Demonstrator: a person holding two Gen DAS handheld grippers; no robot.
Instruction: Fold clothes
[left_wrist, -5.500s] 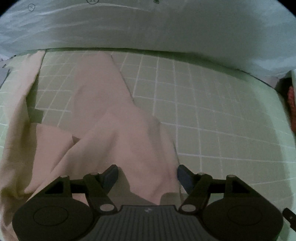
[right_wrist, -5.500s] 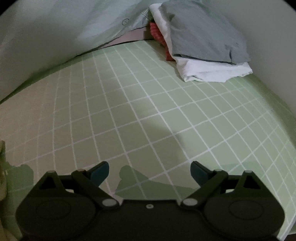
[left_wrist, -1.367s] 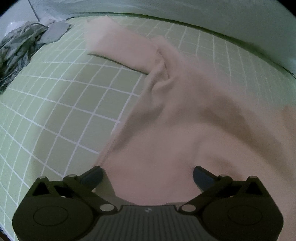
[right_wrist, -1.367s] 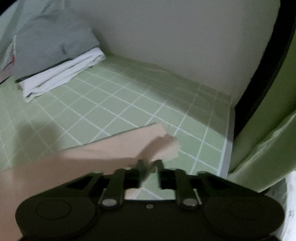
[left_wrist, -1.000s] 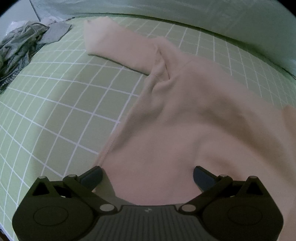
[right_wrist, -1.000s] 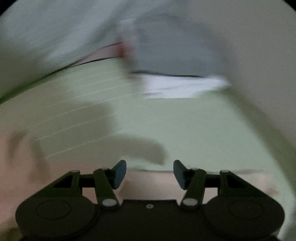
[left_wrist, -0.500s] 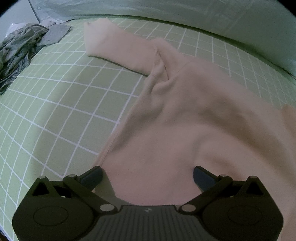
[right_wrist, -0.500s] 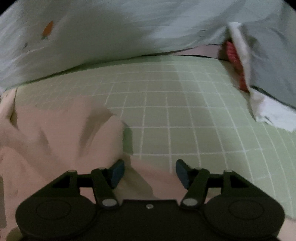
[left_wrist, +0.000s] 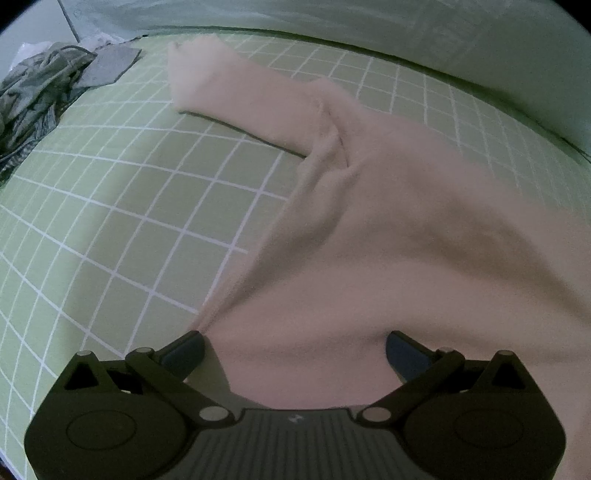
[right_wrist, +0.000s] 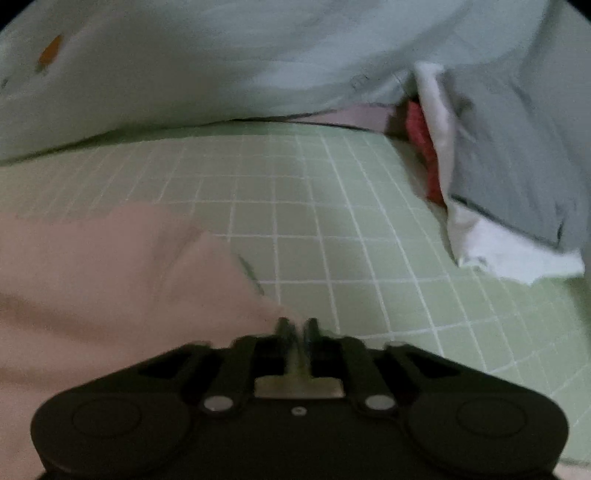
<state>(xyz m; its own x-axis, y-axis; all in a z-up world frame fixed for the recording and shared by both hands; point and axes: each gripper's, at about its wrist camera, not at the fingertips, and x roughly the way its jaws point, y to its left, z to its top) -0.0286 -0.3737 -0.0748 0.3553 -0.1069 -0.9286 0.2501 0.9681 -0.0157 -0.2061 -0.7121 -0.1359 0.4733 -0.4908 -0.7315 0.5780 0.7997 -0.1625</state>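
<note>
Pink long-sleeve top (left_wrist: 388, 236) spread across the green grid sheet (left_wrist: 110, 221), sleeve toward upper left; left gripper (left_wrist: 295, 349) jaws wide apart over the hem, holding nothing; right gripper (right_wrist: 297, 326) jaws pinched on the top's corner (right_wrist: 273, 310); left should clamp hem before lifting evenly.

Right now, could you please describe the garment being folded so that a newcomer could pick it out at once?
Start from the green gridded mat that covers the work surface. Spread across its middle lies the pale pink long-sleeved top, one sleeve stretched towards the far left corner. Unlike the crumpled grey clothes at that corner and the folded grey, white and red stack at the far right, it lies open and unfolded.
</note>
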